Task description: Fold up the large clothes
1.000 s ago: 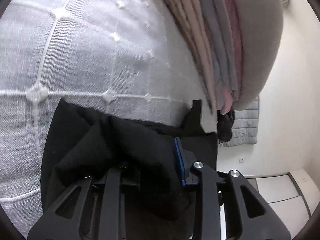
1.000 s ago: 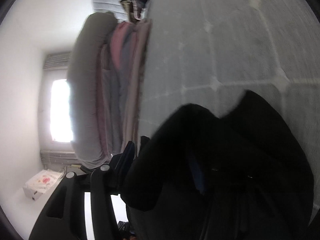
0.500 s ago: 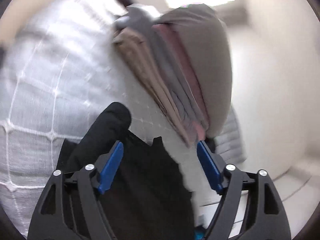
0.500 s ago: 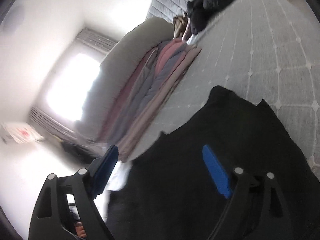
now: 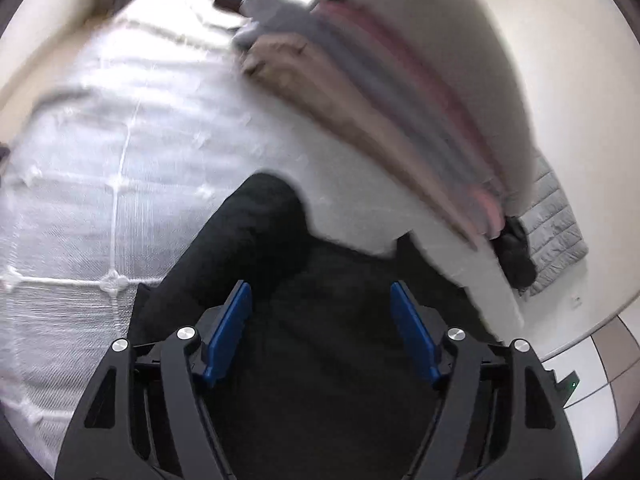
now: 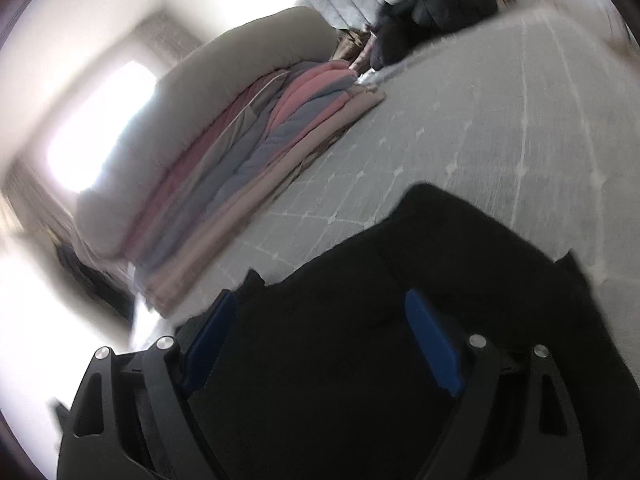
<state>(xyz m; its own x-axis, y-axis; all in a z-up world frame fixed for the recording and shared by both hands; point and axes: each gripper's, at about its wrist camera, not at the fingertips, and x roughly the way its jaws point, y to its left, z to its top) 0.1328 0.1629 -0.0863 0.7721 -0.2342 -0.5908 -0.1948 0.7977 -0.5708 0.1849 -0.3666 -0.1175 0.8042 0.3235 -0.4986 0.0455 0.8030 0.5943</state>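
Fold laid on bed (image 5: 120, 168) — both grippers, left (image 5: 320, 332) and right (image 6: 320, 344), just released garment (image 5: 320, 380); next, regrasp an edge.

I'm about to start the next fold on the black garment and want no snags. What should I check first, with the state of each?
1. Left claw open, nothing pinched: ok; it has just been opening.
2. Right claw open, free of cloth: ok; it has also just opened.
3. Black garment lying on the bed: ok.
4. Garment flat, no bunching: not ok; a rounded lump shows.
5. Folded bedding stack apart from garment: ok.
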